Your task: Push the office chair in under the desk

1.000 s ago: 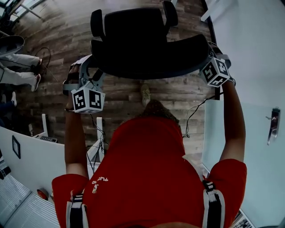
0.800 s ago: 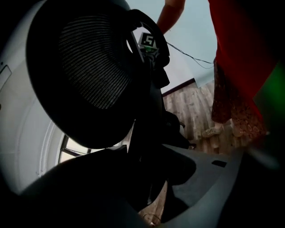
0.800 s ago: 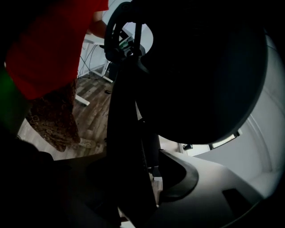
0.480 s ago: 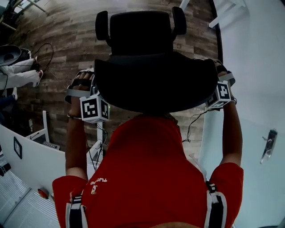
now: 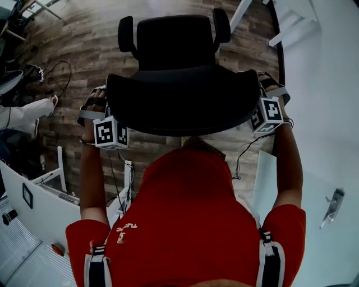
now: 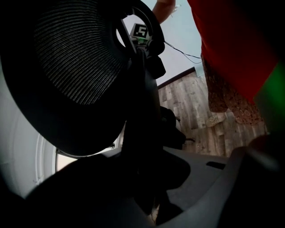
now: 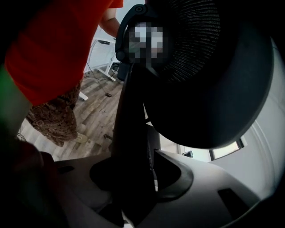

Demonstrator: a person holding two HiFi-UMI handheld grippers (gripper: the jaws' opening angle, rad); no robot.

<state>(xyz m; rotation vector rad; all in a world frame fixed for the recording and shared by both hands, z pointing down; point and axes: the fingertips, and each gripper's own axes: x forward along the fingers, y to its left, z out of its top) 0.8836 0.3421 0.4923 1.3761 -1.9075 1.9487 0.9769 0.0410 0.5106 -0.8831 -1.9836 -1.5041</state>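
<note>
The black office chair stands on the wood floor in front of me, its mesh backrest (image 5: pixel 179 101) nearest and its seat (image 5: pixel 174 42) and two armrests beyond. My left gripper (image 5: pixel 104 106) is at the backrest's left edge and my right gripper (image 5: pixel 265 89) at its right edge. In the left gripper view the dark backrest frame (image 6: pixel 142 111) runs down between the jaws of the left gripper (image 6: pixel 147 182). In the right gripper view the same frame (image 7: pixel 133 124) fills the gap of the right gripper (image 7: pixel 133 187). Both pairs of jaws are closing onto this frame.
White desk legs (image 5: pixel 240 14) and a white surface (image 5: pixel 320 67) lie at the upper right. Somebody's legs (image 5: pixel 22 112) and a floor cable (image 5: pixel 56 73) are at the left. White furniture (image 5: pixel 33 196) sits lower left. A door handle (image 5: pixel 332 204) shows at the right.
Both grippers have moved up from just behind the backrest to its side edges and narrowed their jaws around its frame. The chair has drawn closer to me.
</note>
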